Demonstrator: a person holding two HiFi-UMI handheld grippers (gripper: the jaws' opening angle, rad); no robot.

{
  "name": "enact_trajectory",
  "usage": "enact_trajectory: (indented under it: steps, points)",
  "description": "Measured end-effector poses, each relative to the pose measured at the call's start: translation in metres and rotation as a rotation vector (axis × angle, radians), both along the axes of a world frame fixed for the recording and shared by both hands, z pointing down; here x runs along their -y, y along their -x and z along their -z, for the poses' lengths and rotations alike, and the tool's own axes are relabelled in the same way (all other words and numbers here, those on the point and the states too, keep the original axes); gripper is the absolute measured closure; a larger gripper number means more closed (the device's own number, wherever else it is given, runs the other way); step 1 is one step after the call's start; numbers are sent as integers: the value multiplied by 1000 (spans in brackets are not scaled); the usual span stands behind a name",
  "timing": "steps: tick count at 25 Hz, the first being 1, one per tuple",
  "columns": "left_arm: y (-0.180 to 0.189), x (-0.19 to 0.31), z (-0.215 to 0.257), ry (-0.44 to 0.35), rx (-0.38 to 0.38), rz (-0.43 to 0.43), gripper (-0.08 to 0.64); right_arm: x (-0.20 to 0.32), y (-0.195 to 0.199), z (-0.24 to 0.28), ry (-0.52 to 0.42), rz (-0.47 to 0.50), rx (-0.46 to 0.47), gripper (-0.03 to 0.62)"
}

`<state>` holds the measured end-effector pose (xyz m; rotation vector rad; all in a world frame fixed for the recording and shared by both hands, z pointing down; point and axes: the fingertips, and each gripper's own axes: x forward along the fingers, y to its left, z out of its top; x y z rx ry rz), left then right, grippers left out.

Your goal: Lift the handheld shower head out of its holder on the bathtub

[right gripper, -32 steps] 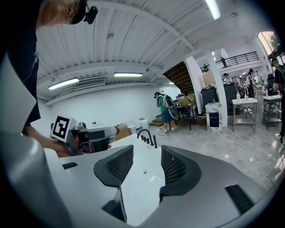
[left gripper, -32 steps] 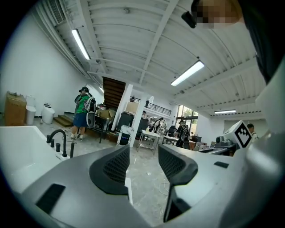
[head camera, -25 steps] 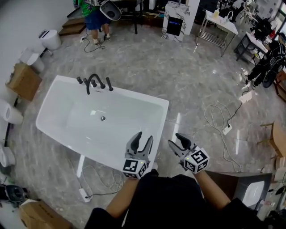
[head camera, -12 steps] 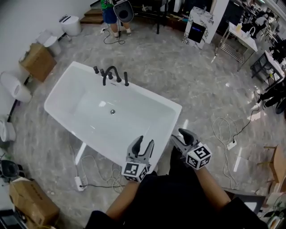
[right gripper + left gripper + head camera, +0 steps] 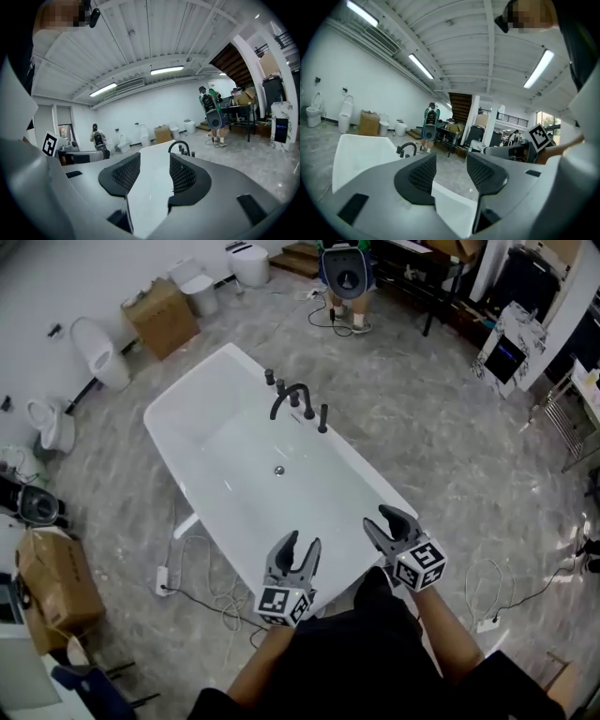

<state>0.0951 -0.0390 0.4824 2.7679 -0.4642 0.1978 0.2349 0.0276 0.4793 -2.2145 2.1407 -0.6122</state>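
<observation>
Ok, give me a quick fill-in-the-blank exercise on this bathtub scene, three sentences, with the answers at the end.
1. The left hand-held gripper and the right hand-held gripper both hold nothing, and their jaws are ____.
2. The curved tap on the far rim of the white rectangular bathtub is coloured ____.
3. Beyond the bathtub, by the wall, sits a brown box made of ____.

Missing words: open; black; cardboard.
</observation>
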Motion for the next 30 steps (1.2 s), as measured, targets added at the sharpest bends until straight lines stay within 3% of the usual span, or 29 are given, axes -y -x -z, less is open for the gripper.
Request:
enact_trajectory:
  steps: [5,11,24,30]
  points:
    - [-46,9,8,-29,28,97,376,15,-60,-13,10,89,32,425]
    - [-72,19,4,-12,46,199,374,33,-99,-21,23,159,62,433]
    - [-97,41,2,-4,106,359,374,70,-130,-38,66,308,102,433]
    - [-107,46,-11,19,113,395,374,81,-138,-56,94,364,101,433]
